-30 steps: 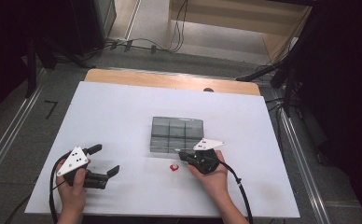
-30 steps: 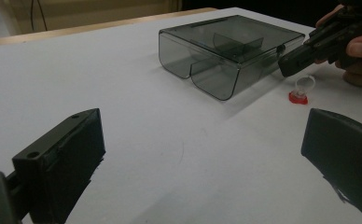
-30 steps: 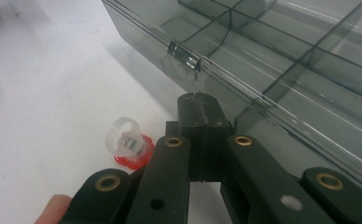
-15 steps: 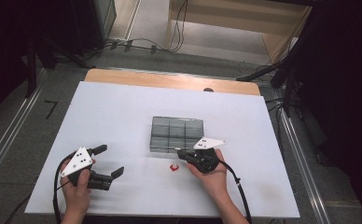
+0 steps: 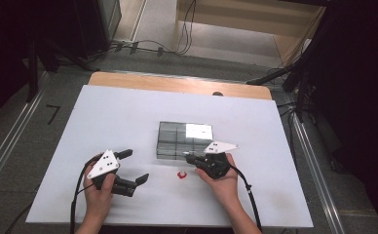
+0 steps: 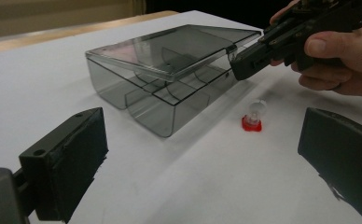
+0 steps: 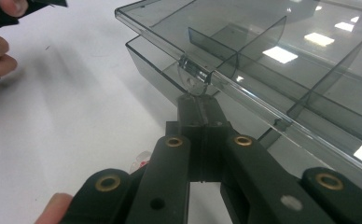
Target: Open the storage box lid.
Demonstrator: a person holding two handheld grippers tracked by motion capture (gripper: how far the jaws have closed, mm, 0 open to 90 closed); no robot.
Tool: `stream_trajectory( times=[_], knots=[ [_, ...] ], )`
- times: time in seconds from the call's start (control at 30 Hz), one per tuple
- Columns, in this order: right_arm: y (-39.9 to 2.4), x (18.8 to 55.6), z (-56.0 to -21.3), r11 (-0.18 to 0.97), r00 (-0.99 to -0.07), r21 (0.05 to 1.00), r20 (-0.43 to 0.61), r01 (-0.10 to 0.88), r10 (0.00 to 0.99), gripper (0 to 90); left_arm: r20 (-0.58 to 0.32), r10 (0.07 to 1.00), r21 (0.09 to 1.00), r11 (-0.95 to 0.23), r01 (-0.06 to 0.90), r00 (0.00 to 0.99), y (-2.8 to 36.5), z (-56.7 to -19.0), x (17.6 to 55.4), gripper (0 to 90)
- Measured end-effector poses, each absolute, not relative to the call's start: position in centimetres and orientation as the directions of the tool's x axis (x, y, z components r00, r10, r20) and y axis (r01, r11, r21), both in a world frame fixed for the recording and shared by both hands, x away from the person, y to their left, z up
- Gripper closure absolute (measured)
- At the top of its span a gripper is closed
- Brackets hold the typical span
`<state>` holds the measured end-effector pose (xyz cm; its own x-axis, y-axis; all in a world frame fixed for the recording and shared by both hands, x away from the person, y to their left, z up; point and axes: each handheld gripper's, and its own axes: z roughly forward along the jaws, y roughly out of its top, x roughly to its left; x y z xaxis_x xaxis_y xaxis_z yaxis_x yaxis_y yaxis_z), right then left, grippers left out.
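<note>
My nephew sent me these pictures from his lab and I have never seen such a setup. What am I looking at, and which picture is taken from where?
A person sits at a white table, holding a hand-held two-jaw gripper in each hand. The high view looks down from above; each of the other two pictures comes from a camera riding on one gripper. On the table are a smoky clear compartment box with its lid slightly raised, and a small red and clear piece in front of it. The left gripper is open and holds nothing. The right gripper has its jaws together at the lid latch.

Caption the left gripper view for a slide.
Right gripper lifts the smoky compartment box lid by its latch; small red-based bulb waits between open left jaws.
</note>
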<state>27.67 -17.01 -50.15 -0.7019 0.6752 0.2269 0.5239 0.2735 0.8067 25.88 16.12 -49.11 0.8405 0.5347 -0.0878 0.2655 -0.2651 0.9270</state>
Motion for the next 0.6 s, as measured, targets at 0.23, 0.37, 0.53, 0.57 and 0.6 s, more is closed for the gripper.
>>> stream_trajectory(
  times=[0.23, 0.37, 0.53, 0.57, 0.6],
  knots=[
    [-17.1, 27.7, -49.8, 0.261, -0.704, 0.813, 0.236, 0.521, 0.670, 88.2, -0.134, 0.561, 0.925, -0.226, 0.307, 0.817, 15.3, -49.5, 27.2, 1.6],
    [-17.1, 27.8, -49.5, 0.260, -0.706, 0.818, 0.230, 0.513, 0.669, 88.2, -0.130, 0.585, 0.929, -0.210, 0.305, 0.800, 15.3, -49.2, 27.4, 3.8],
    [-17.0, 27.9, -49.3, 0.260, -0.709, 0.822, 0.225, 0.506, 0.669, 88.2, -0.127, 0.587, 0.930, -0.210, 0.302, 0.799, 15.2, -48.9, 27.3, 4.4],
    [-17.0, 28.0, -49.3, 0.261, -0.710, 0.824, 0.222, 0.503, 0.668, 88.2, -0.131, 0.587, 0.930, -0.206, 0.304, 0.799, 15.0, -48.8, 27.4, 4.4],
    [-17.0, 28.0, -49.2, 0.260, -0.709, 0.824, 0.222, 0.503, 0.669, 88.2, -0.125, 0.590, 0.929, -0.212, 0.303, 0.798, 14.9, -48.7, 27.4, 4.7]
  ],
)
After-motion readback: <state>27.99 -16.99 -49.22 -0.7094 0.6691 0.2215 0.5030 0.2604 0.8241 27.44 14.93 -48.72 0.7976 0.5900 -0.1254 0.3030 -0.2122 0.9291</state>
